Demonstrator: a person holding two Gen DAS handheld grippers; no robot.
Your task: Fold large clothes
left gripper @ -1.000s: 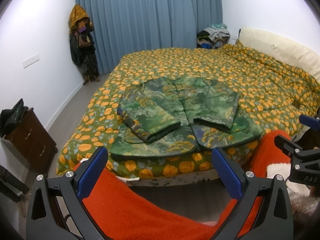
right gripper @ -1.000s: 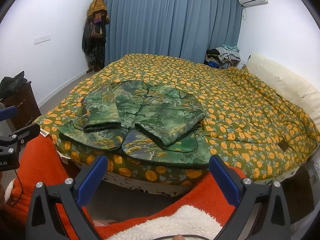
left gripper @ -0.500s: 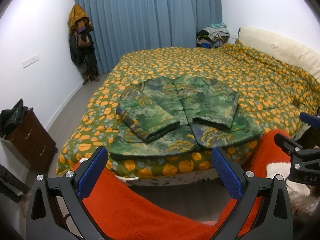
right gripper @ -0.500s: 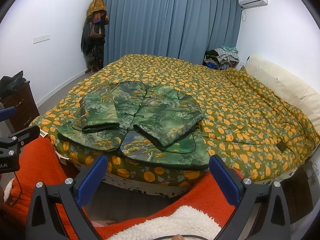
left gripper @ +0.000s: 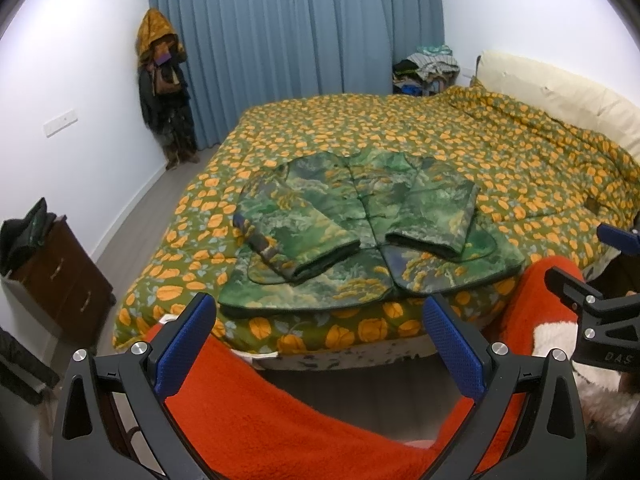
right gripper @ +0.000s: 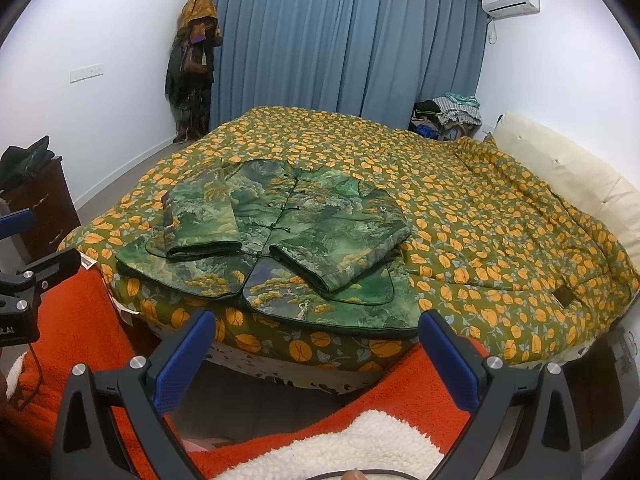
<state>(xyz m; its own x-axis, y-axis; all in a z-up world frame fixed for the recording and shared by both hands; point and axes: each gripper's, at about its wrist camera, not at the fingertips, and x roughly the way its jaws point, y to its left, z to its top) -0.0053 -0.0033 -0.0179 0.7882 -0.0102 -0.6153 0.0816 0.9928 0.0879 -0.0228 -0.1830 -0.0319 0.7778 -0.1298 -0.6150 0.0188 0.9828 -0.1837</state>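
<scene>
Both your grippers hang short of the bed, empty: your left gripper (left gripper: 318, 320) has its blue pads (left gripper: 186, 346) spread wide with nothing between them, and your right gripper (right gripper: 316, 338) is splayed the same way, its fingers (right gripper: 450, 360) clear of any fabric. Between them and the mattress lies an orange fleece garment (left gripper: 280, 420) with a white pile lining (right gripper: 340, 444), low in both views. Ahead of you, a green landscape-print jacket (left gripper: 360, 236) lies face up near the foot edge of the bed (left gripper: 520, 168), its front fastened down the middle and both sleeves folded in across the chest, cuffs towards you. Its hem reaches the mattress edge. Under it spreads a green quilt patterned with orange fruit (right gripper: 480, 216). Blue curtains (right gripper: 340, 40) cover the far wall; coats hang in the corner (left gripper: 164, 92), loose clothes are heaped beside the headboard (right gripper: 448, 116), and a dark wooden dresser (left gripper: 60, 276) stands at your left.
</scene>
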